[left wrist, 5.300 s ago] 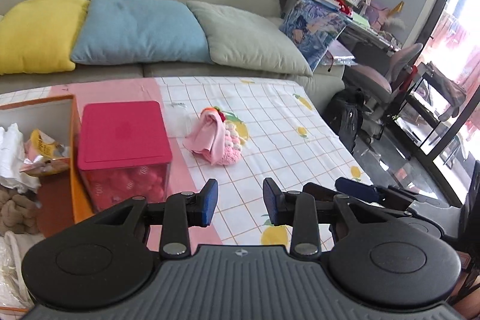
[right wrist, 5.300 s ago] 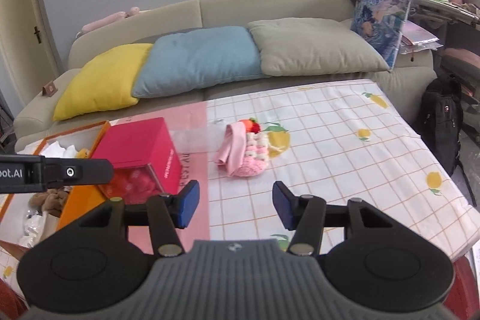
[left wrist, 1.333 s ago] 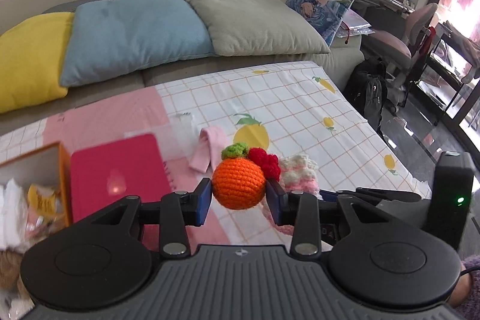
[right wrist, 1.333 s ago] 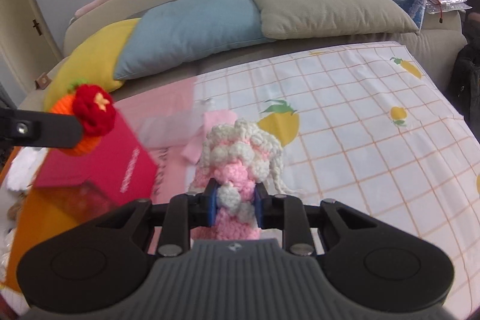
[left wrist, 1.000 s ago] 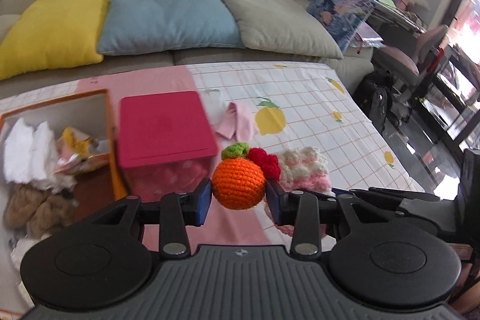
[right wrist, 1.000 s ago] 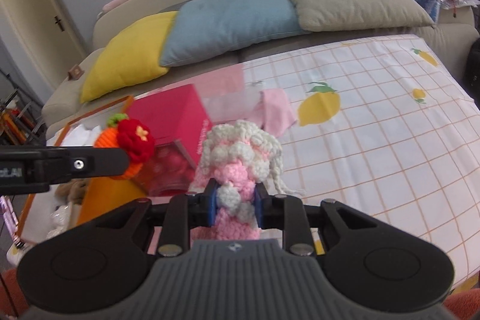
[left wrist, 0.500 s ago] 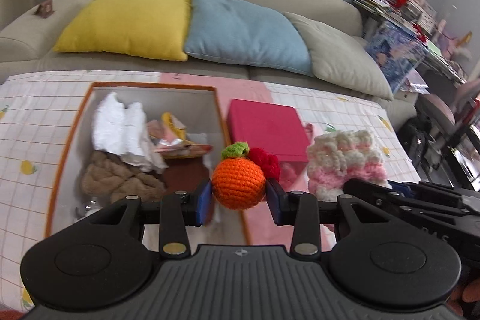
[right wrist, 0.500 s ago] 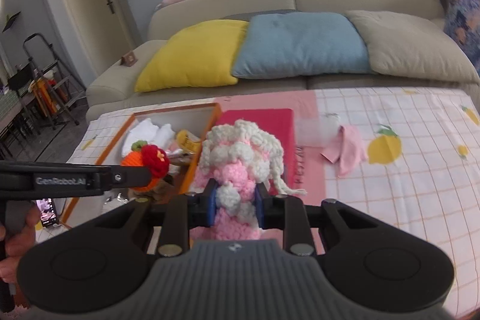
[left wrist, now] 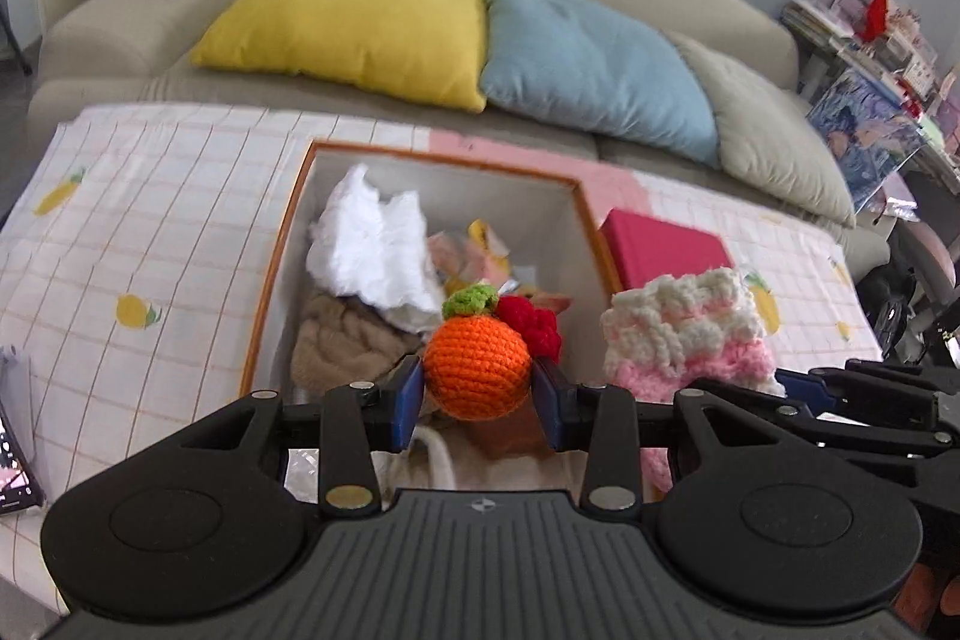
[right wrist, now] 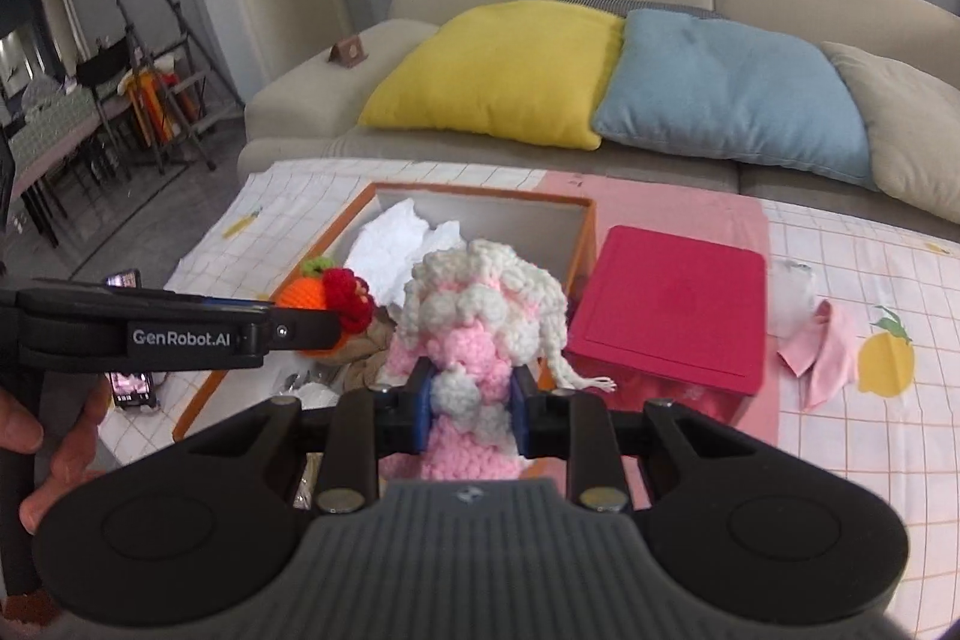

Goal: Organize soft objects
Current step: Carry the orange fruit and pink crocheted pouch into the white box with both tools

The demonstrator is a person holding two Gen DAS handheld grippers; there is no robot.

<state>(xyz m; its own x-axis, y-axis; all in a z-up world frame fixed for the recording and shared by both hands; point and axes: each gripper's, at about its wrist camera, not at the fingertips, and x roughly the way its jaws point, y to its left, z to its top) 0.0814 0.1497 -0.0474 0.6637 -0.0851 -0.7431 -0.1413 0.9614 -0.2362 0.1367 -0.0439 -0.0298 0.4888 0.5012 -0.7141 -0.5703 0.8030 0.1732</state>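
My left gripper point(left wrist: 477, 391) is shut on a crocheted orange point(left wrist: 477, 367) with a green leaf and a red flower, held above the open orange-rimmed box point(left wrist: 282, 244). From the right wrist view the same crocheted orange point(right wrist: 306, 293) hangs over the box's left part point(right wrist: 585, 202). My right gripper point(right wrist: 471, 415) is shut on a pink and cream crocheted piece point(right wrist: 480, 316), just right of the left gripper and over the box's near right side. In the left wrist view that crocheted piece point(left wrist: 684, 334) shows at the right. White cloth point(left wrist: 372, 244) and brown plush point(left wrist: 336, 340) lie inside the box.
A red lidded box point(right wrist: 672, 310) stands right of the orange-rimmed box. A pink cloth point(right wrist: 822, 346) lies further right on the checked tablecloth point(left wrist: 120, 232). A phone point(right wrist: 129, 379) lies at the table's left. A sofa with yellow point(left wrist: 354, 16) and blue point(left wrist: 576, 58) cushions runs behind.
Both grippers have swung left with their crocheted pieces, from beside the red box to over the orange-rimmed box. Both grips are unchanged.
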